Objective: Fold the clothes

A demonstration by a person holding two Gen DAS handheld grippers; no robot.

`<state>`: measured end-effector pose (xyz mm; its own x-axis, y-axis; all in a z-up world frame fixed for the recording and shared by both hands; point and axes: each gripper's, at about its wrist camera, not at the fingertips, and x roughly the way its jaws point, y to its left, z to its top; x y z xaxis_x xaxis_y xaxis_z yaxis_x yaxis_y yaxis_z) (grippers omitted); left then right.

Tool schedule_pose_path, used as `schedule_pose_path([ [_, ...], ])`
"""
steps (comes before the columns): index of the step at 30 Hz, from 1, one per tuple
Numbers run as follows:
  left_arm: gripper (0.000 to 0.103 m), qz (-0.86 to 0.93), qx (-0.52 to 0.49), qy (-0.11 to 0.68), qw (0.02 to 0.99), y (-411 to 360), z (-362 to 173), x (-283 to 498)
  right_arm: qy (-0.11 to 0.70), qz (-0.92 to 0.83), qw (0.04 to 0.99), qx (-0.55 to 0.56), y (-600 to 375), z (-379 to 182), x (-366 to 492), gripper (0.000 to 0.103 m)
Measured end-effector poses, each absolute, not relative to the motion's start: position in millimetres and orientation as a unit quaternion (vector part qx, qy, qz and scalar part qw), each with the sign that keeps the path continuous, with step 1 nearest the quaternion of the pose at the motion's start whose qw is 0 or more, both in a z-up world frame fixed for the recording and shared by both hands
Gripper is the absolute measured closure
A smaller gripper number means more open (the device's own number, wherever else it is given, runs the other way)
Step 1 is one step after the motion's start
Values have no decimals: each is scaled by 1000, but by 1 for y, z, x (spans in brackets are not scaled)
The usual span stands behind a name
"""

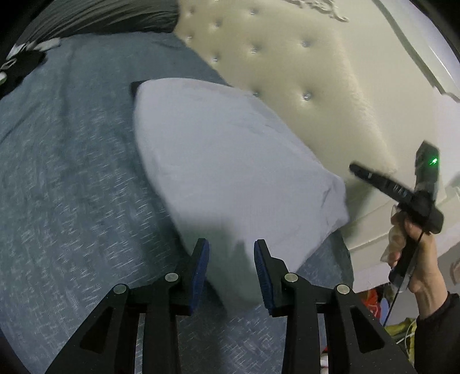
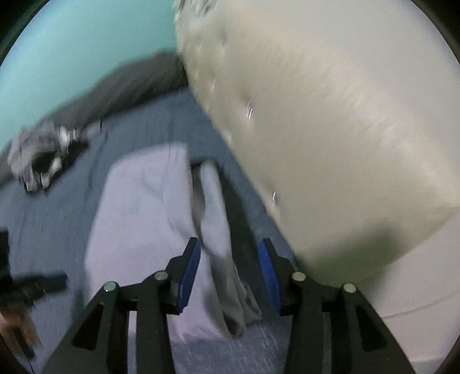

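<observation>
A pale lavender garment [image 1: 230, 161] lies folded into a pad on the blue-grey bed cover [image 1: 72, 172], close to the headboard. My left gripper [image 1: 231, 267] hovers open over its near corner, and the blue pads do not press the cloth. In the right wrist view the same garment [image 2: 138, 207] shows a loose fold along its right edge. My right gripper [image 2: 228, 270] stands open above that fold, pads clear of it. The right gripper [image 1: 356, 169] also shows at the right of the left wrist view, held by a hand [image 1: 414, 253]. The left gripper [image 2: 57, 280] is blurred at the left edge.
A cream tufted headboard [image 1: 316, 72] rises right beside the garment and fills the right wrist view's right side [image 2: 330, 129]. A black-and-white clothing pile [image 2: 43, 161] lies at the far left of the bed. Dark grey bedding [image 1: 100, 17] lines the back. Colourful clutter [image 1: 402, 325] sits beyond the bed.
</observation>
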<state>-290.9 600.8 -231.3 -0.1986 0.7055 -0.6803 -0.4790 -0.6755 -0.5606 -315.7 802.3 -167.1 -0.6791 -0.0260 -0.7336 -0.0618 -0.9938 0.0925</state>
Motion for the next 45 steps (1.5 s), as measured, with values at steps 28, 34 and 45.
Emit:
schedule_pose_path([
  [28, 70, 742, -535, -40, 403, 657, -270, -292, 123, 875, -19, -468, 821, -257, -304, 103],
  [34, 70, 744, -534, -46, 399, 657, -272, -293, 118, 880, 14, -461, 842, -253, -281, 103],
  [45, 70, 744, -537, -20, 397, 660, -262, -294, 153, 885, 33, -438, 846, -247, -262, 103],
])
